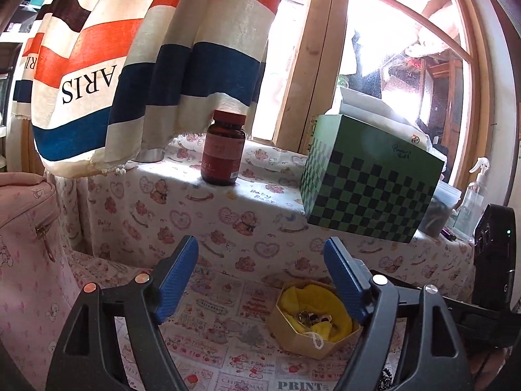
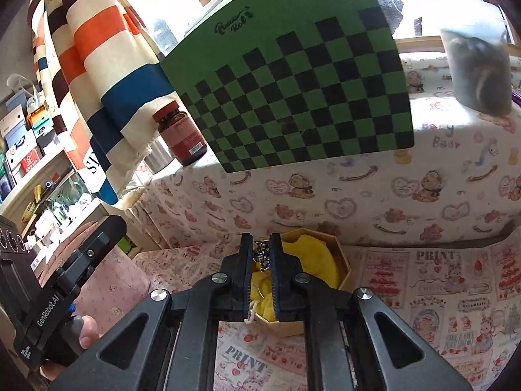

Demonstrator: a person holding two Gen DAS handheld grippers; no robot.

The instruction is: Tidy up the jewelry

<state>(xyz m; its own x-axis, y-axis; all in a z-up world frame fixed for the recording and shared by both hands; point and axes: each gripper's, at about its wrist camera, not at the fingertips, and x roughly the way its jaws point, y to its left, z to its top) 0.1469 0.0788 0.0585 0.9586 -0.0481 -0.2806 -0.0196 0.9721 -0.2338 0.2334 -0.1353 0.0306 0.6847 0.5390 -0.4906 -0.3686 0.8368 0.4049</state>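
Observation:
A hexagonal cardboard box (image 1: 294, 339) lined with yellow cloth (image 1: 314, 303) sits on the printed tablecloth; small metal jewelry pieces (image 1: 309, 318) lie in it. My left gripper (image 1: 260, 262) is open and empty, above and just left of the box. In the right wrist view my right gripper (image 2: 261, 254) is over the same box (image 2: 343, 260), shut on a silver chain (image 2: 262, 254) pinched between its fingertips. The yellow cloth (image 2: 314, 260) shows behind and below the fingers.
A green checkered box (image 1: 371, 176) and a brown pill bottle (image 1: 224, 148) stand on the raised ledge behind. A striped curtain (image 1: 146, 58) hangs at left. A pink bag (image 1: 26, 244) stands at left. A spray bottle (image 1: 472, 198) stands at far right.

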